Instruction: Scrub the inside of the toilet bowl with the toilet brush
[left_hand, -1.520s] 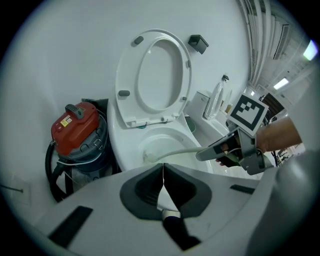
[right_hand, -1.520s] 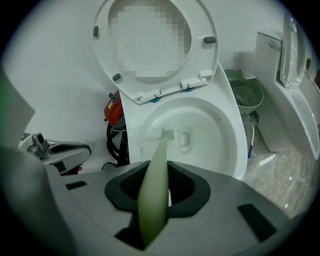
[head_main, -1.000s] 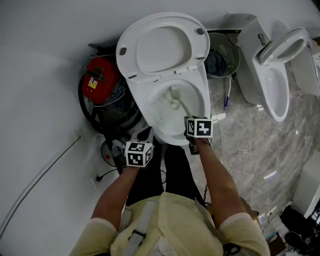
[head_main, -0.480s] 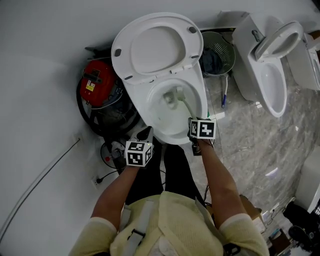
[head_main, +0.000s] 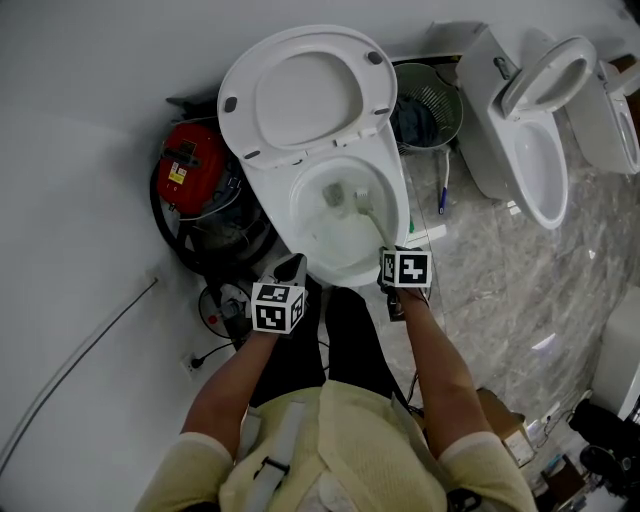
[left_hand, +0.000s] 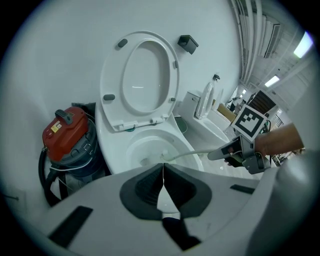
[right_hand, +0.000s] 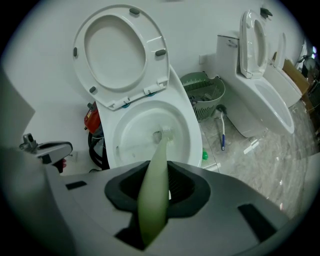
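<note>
Two closed: right hand-held gripper (right_hand: 156, 175) grips toilet brush (right_hand: 160, 147) in toilet bowl (right_hand: 196, 142); left hand-held gripper (left_hand: 163, 174) empty.

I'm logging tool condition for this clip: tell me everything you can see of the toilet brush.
The toilet brush has a long, smooth, pale green handle, plastic by its look, narrowing toward a small white bristled head. The right gripper is shut on the handle's thick end, and the brush slants forward and down into the toilet bowl. Its head sits low inside the bowl; whether the bristles press on the porcelain cannot be told.
</note>
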